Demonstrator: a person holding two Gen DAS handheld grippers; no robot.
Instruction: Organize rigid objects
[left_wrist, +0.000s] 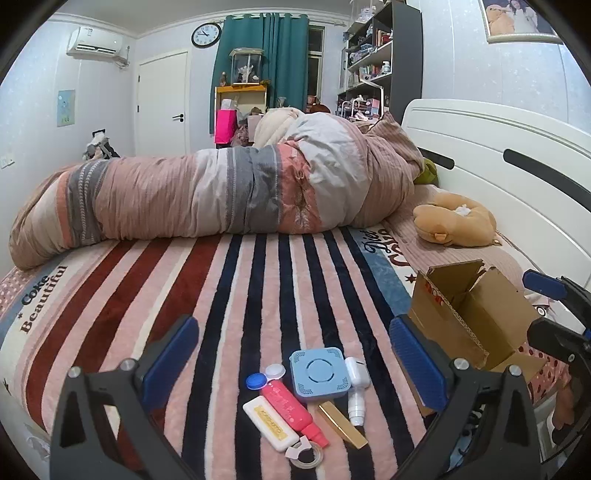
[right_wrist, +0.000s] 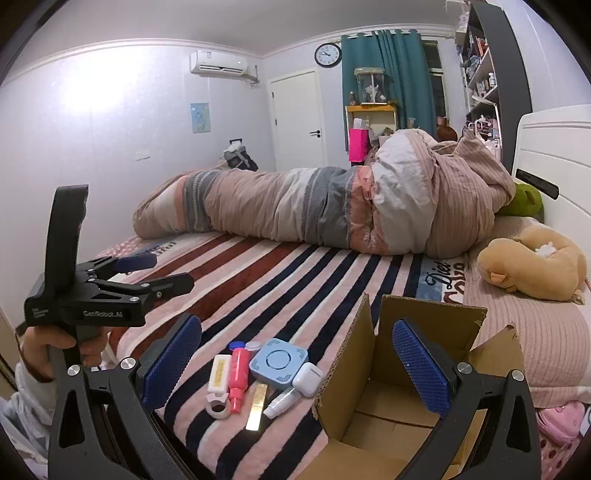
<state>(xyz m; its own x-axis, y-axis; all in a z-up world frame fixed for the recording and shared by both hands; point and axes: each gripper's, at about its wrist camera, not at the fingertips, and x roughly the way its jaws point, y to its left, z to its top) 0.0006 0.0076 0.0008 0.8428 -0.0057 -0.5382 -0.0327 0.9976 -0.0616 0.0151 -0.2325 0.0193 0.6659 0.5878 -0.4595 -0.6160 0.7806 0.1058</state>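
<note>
A cluster of small objects lies on the striped blanket: a blue square box (left_wrist: 320, 373) (right_wrist: 279, 363), a white earbud case (left_wrist: 357, 371) (right_wrist: 308, 379), a pink tube (left_wrist: 293, 410) (right_wrist: 237, 378), a white-yellow case (left_wrist: 269, 424) (right_wrist: 219, 373), a gold bar (left_wrist: 343, 424) (right_wrist: 257, 406), a small white bottle (left_wrist: 357, 407) (right_wrist: 280, 403), a tape ring (left_wrist: 306, 455) (right_wrist: 218, 407) and a blue contact-lens case (left_wrist: 263, 377). An open cardboard box (left_wrist: 469, 317) (right_wrist: 402, 406) stands to their right. My left gripper (left_wrist: 293, 365) is open above the cluster. My right gripper (right_wrist: 295, 365) is open beside the box's left wall.
A rolled quilt (left_wrist: 221, 192) lies across the bed behind. A tan plush toy (left_wrist: 456, 223) (right_wrist: 532, 264) rests near the white headboard (left_wrist: 498, 147). The left gripper shows in the right wrist view (right_wrist: 140, 275), held at the bed's left edge.
</note>
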